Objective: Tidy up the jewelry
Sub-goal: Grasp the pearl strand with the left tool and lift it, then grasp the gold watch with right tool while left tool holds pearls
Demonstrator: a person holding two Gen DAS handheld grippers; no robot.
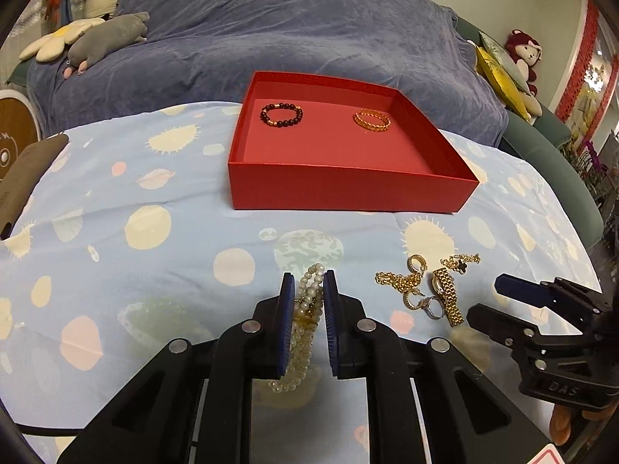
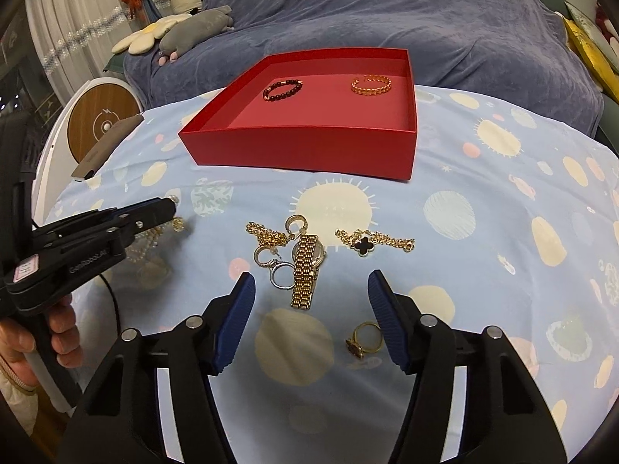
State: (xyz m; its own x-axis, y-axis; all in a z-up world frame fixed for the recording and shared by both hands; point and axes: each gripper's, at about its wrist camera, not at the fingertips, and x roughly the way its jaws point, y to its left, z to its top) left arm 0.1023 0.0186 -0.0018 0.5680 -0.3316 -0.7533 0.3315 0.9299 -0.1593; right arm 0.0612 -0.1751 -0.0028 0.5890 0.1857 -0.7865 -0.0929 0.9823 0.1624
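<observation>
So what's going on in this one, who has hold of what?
A person is sorting jewelry into a red box on a patterned cloth, with a handheld gripper in each hand. The left gripper is shut on a pearl bracelet. The right gripper is open and empty above a gold ring, near a gold watch. A dark bead bracelet and a gold bangle already lie in the box.
</observation>
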